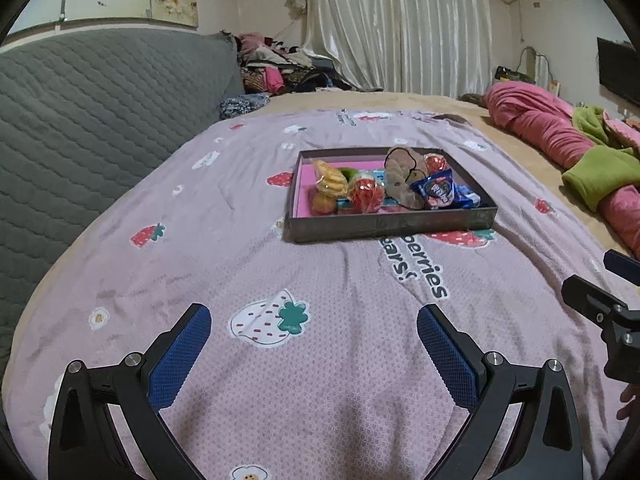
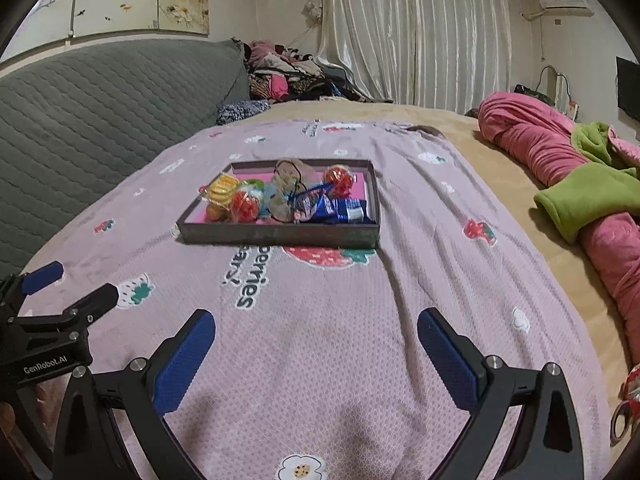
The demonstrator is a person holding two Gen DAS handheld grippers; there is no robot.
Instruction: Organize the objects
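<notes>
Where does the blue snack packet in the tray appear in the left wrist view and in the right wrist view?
Left wrist view: the blue snack packet lies at the right end of the tray, right of picture centre.
Right wrist view: the packet lies in the tray's near right corner, near picture centre.
Shared landmark: the "berries" lettering on the bedsheet in front of the tray.
</notes>
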